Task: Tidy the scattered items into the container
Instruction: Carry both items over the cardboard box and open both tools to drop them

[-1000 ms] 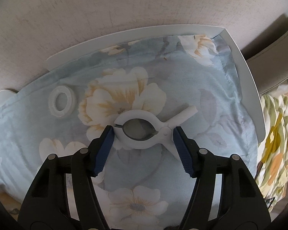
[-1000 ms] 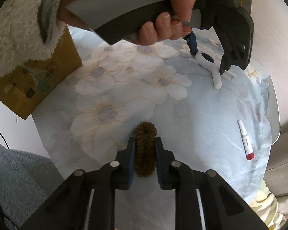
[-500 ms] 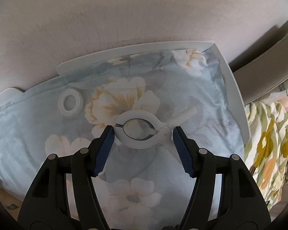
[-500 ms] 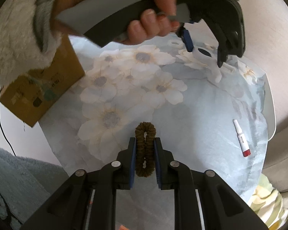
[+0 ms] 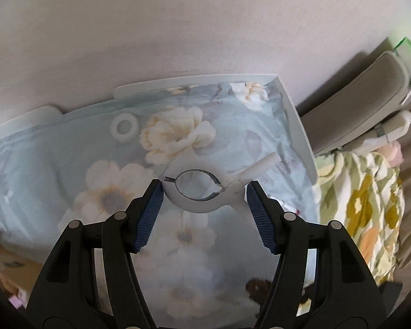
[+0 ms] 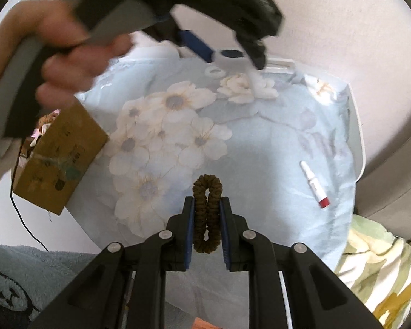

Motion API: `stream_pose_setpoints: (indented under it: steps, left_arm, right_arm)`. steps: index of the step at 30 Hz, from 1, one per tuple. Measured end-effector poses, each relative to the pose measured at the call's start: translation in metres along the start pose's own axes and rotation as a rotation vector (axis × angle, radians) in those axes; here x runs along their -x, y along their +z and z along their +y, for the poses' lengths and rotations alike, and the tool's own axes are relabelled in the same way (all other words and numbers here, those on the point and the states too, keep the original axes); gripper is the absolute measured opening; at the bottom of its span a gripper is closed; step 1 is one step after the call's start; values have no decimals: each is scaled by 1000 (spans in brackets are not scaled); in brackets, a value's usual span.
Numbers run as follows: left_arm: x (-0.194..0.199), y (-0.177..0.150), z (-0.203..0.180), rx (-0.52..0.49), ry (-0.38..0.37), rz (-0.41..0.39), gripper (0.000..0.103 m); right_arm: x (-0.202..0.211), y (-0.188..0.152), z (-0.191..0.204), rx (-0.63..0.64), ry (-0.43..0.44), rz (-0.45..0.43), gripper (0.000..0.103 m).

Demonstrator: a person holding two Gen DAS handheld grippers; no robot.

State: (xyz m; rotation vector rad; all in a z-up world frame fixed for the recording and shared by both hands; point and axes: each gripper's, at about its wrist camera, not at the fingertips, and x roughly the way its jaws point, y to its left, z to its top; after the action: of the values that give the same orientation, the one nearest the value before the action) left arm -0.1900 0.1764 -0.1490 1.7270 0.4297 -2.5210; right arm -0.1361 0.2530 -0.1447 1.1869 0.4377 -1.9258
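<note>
In the left wrist view my left gripper (image 5: 204, 196) is shut on a white plastic clip (image 5: 197, 205), its blue pads pressing the ring end and the hinge, clear above the floral cloth. The right wrist view shows that left gripper (image 6: 228, 54) at the top, in a person's hand (image 6: 68, 54), with the clip (image 6: 222, 59) in it. My right gripper (image 6: 207, 205) is shut on a brown scrunchie (image 6: 207, 192), squeezed upright between its pads above the cloth. A brown cardboard box (image 6: 60, 159) stands at the table's left edge.
A white ring (image 5: 124, 127) lies on the cloth near the far table edge (image 5: 194, 81). A small white tube with a red cap (image 6: 313, 183) lies to the right. A floral blanket (image 5: 361, 208) and a grey cushion lie beyond the table's right side. A black cable hangs by the box.
Both grippers have risen. The clip has come up off the cloth in the left gripper, and the scrunchie has come up in the right one. The table looks farther away.
</note>
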Motion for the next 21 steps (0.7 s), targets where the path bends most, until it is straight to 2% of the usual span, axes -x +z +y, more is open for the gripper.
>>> stream_pose_setpoints:
  steps: [2, 9, 15, 21]
  left_arm:
    - [8, -6, -2, 8, -12, -20, 61]
    - [75, -35, 13, 13, -37, -95, 61]
    - [123, -57, 46, 54, -39, -150, 61]
    - [155, -79, 93, 129, 9, -194, 61]
  right_arm:
    - [6, 3, -2, -5, -11, -1, 16]
    - [32, 16, 16, 20, -50, -22, 16]
    - [42, 34, 41, 81, -76, -41, 16]
    - [45, 53, 70, 147, -64, -65, 16]
